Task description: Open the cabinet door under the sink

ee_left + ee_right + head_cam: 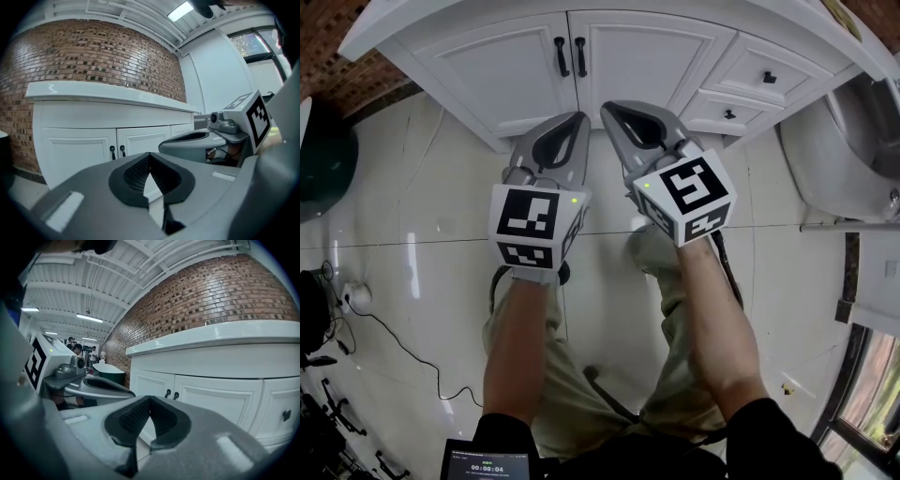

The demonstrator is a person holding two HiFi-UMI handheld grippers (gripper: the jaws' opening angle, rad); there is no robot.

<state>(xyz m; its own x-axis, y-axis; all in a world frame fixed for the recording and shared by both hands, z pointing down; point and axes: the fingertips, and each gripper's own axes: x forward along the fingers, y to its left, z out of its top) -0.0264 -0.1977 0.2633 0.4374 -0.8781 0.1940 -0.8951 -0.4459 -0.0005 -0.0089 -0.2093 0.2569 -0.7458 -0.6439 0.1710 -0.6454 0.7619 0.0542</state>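
The white cabinet under the counter has two doors, both closed: a left door (502,61) and a right door (652,56). Their black handles (562,56) hang side by side at the middle seam, and they also show as handles (117,151) in the left gripper view and as handles (172,394) in the right gripper view. My left gripper (579,118) and right gripper (607,109) are held close together just short of the cabinet's base, pointing at it. Both are shut on nothing and touch no handle. The left gripper (149,155) and the right gripper (149,399) show their pads meeting.
Two small drawers (769,77) with black knobs sit to the right of the doors. A white fixture (839,155) stands at the far right and a dark green tub (323,159) at the far left. Cables (389,333) trail over the glossy tiled floor at lower left.
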